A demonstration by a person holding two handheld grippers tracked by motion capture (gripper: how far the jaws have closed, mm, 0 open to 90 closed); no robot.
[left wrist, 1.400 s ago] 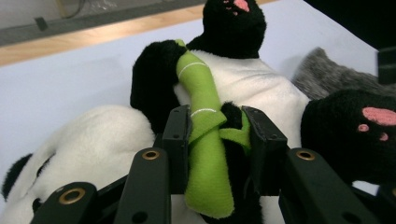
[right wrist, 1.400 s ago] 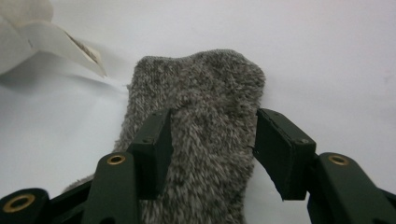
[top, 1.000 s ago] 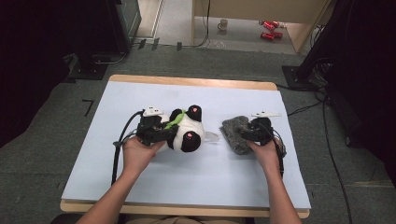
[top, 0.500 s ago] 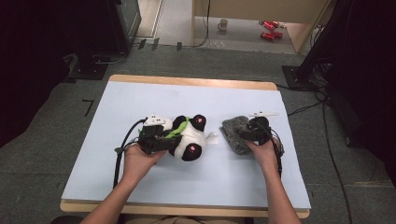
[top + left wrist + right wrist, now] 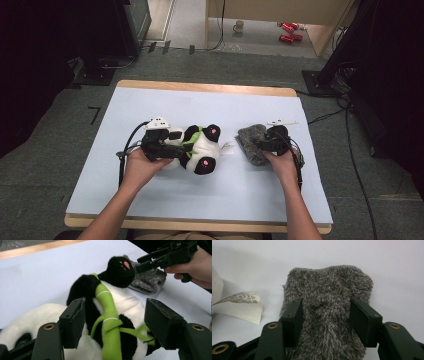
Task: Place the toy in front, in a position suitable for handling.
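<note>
High view shows the plush panda (image 5: 197, 150) lying on the bench (image 5: 200, 200) left of centre, with the grey knitted pouch (image 5: 251, 145) just to its right. Left tool (image 5: 172, 148) has just been opening, its jaws now wide, the panda's green bamboo (image 5: 108, 322) between them unpressed. Right tool (image 5: 325, 315) clamps the pouch.

One camera sits high above the person's side and looks forward and down at the whole table (image 5: 150, 100). Two small cameras ride on the grippers, very close and low. Both the high one and the left one see the panda (image 5: 197, 150) (image 5: 120, 305) and the grey sock (image 5: 252, 145) (image 5: 147, 281).
</note>
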